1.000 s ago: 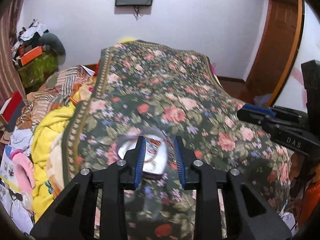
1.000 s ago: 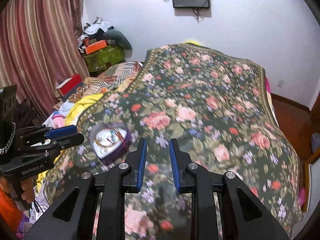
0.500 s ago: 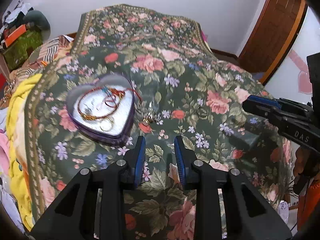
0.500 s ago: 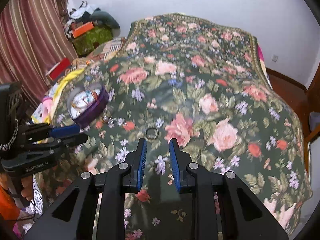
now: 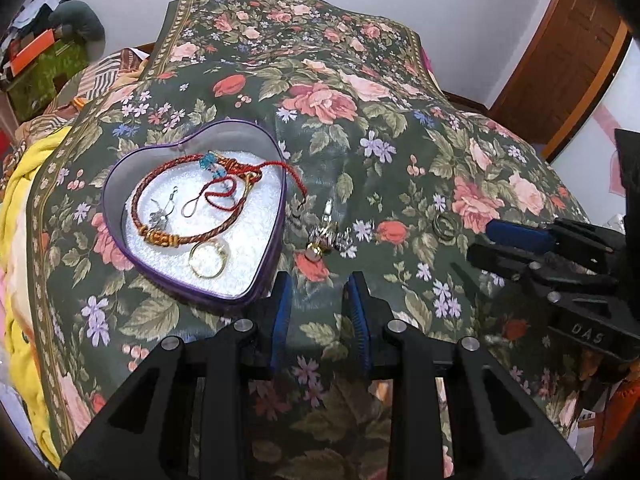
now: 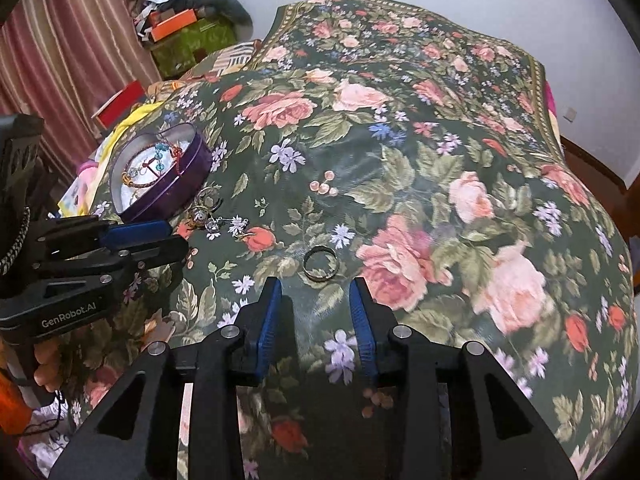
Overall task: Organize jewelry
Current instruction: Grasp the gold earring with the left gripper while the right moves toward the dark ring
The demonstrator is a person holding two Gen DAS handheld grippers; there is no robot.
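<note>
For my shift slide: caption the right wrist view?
Right hand-held gripper, jaws just opening and empty, poised over a ring on the floral bedspread.

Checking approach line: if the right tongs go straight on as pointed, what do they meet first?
Most likely the ring, lying flat on the bedspread just ahead of the open right tongs, roughly centred between the tips. Depth is unclear; they may touch cloth just short of it.

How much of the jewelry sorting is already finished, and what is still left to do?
Done: a braided bracelet and a gold ring lie in the heart tin. In hand: nothing; the right claw, just opening, points at a loose ring. Left: that ring and small pieces beside the tin.
</note>
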